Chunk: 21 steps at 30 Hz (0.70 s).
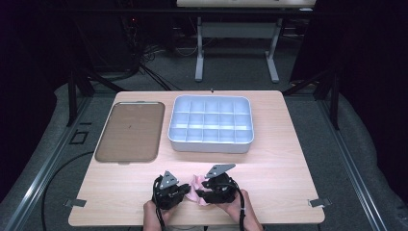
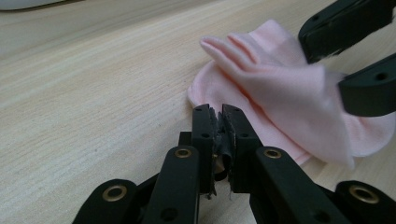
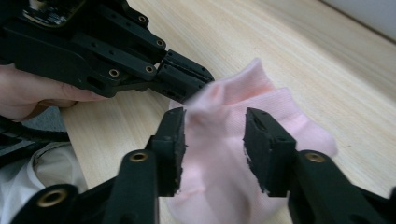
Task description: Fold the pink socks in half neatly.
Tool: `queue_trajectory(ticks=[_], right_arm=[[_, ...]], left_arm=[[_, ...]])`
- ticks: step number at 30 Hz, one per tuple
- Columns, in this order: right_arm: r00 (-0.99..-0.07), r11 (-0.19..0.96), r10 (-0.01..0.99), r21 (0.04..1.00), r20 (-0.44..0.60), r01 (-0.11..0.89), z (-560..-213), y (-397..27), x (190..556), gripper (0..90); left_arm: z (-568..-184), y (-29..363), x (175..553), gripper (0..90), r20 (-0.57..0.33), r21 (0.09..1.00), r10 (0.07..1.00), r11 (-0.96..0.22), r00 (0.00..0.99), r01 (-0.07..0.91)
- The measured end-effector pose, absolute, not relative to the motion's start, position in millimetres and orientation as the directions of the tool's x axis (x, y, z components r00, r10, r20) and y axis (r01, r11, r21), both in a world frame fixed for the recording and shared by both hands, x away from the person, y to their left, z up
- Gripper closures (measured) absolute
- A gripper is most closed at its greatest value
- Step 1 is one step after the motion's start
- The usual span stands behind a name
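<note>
Nearest me, my right gripper (image 3: 212,149) had its black jaws parted around soft pink knit, a small sock (image 3: 243,154), pads not pressing it. Beyond, I saw pale wood-grain table (image 1: 288,159), smooth and matte; a brown rounded tray (image 1: 130,131); and a grey plastic box (image 1: 210,124) gridded into compartments. Dark floor lay past. My left gripper (image 2: 220,122) sat pinched shut at the sock's hem; whether it nipped fabric, I couldn't tell.
</note>
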State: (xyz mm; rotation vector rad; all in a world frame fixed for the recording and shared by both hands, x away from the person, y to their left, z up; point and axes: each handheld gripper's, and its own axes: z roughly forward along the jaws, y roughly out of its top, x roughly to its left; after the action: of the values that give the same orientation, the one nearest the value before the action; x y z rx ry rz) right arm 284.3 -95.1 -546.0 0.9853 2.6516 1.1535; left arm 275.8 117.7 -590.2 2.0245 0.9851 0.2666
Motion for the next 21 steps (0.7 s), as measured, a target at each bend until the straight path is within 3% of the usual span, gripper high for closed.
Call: queue_trajectory(ticks=[5,13,21], right_arm=[[-0.786,0.497,0.599,0.7,0.152,0.513,-538,-108,282,54.1],[-0.784,0.56,0.612,0.641,0.107,0.525,-546,-104,292,58.8],[-0.794,0.62,0.606,0.603,0.039,0.502,-563,-87,292,74.8]], left_arm=[[-590,118,276,83.8,-0.162,0.769,0.727,-0.331,0.667,0.547],[-590,118,276,83.8,-0.16,0.769,0.727,-0.332,0.667,0.546],[-590,118,276,83.8,-0.161,0.769,0.726,-0.333,0.669,0.547]])
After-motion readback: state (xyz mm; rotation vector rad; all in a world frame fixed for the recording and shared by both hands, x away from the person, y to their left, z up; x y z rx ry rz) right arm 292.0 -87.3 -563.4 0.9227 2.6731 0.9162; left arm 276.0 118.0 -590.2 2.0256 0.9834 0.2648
